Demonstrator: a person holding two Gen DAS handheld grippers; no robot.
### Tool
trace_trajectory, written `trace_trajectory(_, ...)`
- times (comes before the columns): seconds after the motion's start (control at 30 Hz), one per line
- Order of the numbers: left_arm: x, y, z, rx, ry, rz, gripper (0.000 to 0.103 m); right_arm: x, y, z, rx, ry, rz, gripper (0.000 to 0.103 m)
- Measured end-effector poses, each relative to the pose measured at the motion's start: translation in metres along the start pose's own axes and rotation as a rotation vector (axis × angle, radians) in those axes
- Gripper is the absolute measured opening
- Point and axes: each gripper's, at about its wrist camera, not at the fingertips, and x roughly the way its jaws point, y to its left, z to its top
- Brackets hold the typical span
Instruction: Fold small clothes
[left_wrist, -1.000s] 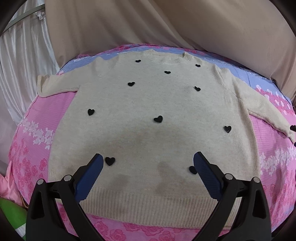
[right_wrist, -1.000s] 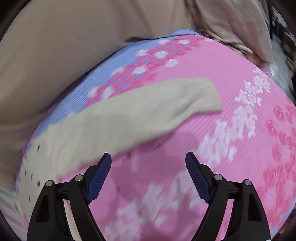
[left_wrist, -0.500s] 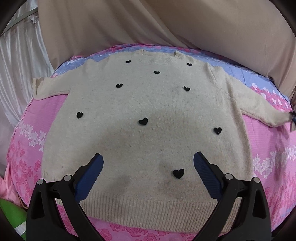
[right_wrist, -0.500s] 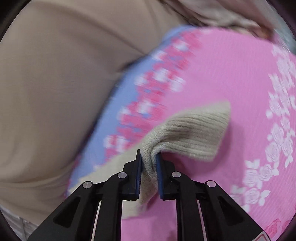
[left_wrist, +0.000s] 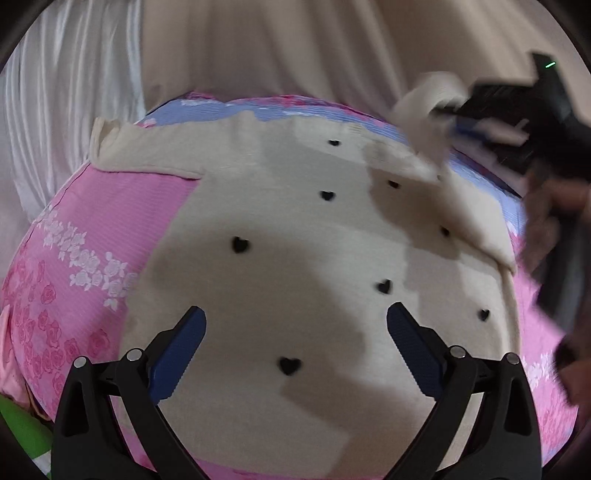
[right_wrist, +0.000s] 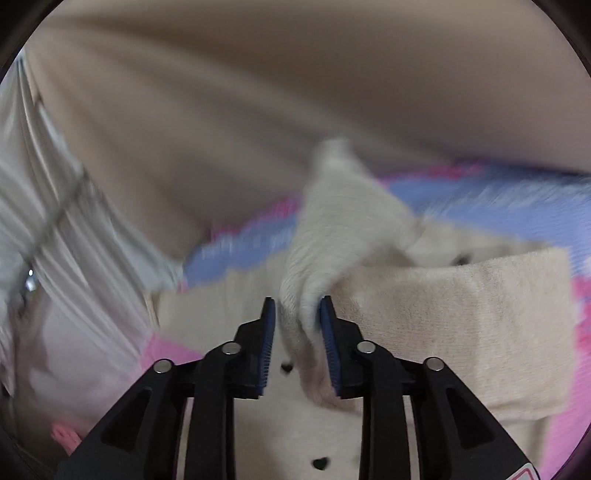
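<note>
A cream knit sweater (left_wrist: 288, 280) with small black hearts lies flat on a pink and blue floral cover (left_wrist: 122, 221). My left gripper (left_wrist: 295, 347) is open and empty, hovering over the sweater's lower body. My right gripper (right_wrist: 297, 325) is shut on the sweater's right sleeve cuff (right_wrist: 332, 229) and holds it lifted over the sweater's body. In the left wrist view the right gripper (left_wrist: 454, 114) shows at the upper right with the sleeve (left_wrist: 465, 206) folded inward across the chest. The left sleeve (left_wrist: 140, 151) lies stretched out to the left.
Beige drapery (left_wrist: 295, 48) hangs behind the bed and white pleated curtain (left_wrist: 59, 103) at the left. A green item (left_wrist: 18, 428) shows at the lower left edge. The person's hand (left_wrist: 554, 206) holds the right gripper at the right edge.
My right gripper, shut on the sleeve cuff, has lifted it and carried it leftward over the sweater's body. My left gripper has shifted right and closer over the sweater, still open.
</note>
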Motion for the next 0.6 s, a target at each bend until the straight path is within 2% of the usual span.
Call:
trace_trajectory(0.07,0.01,0.016,0.01,-0.009,0.013,-0.008,0.097,0.037,0.017,-0.024,-0.046,0.086,-0.084,0.026)
trace_trajectory(0.1,0.016,0.022,0.015,-0.016,0.019,-0.017,0.097,0.039,0.022,-0.035,-0.058,0.09,-0.094,0.026)
trace_trajectory(0.2,0.04,0.038,0.041,-0.068,0.041,-0.089,0.097,0.01,0.017,-0.069,-0.053,0.047,-0.142,0.032)
trace_trajectory(0.27,0.066,0.037,0.065,-0.113,0.065,-0.155,0.097,-0.015,-0.006,-0.087,-0.048,0.037,-0.233,0.039)
trace_trajectory(0.37,0.108,0.024,0.092,-0.176,0.112,-0.222,0.097,-0.05,-0.042,-0.111,-0.041,0.048,-0.426,0.041)
trace_trajectory(0.43,0.143,0.016,0.106,-0.227,0.157,-0.237,0.097,-0.067,-0.074,-0.115,-0.003,0.058,-0.536,0.046)
trace_trajectory(0.5,0.17,0.01,0.112,-0.279,0.192,-0.237,0.085,-0.076,-0.107,-0.116,0.032,0.069,-0.605,0.047)
trace_trajectory(0.53,0.176,0.007,0.115,-0.299,0.182,-0.211,0.08,-0.075,-0.123,-0.116,0.045,0.081,-0.637,0.047)
trace_trajectory(0.57,0.175,0.003,0.12,-0.299,0.144,-0.197,0.061,-0.074,-0.135,-0.12,0.059,0.089,-0.651,0.047)
trace_trajectory(0.6,0.175,-0.001,0.124,-0.288,0.135,-0.216,0.043,-0.075,-0.147,-0.119,0.075,0.091,-0.653,0.047)
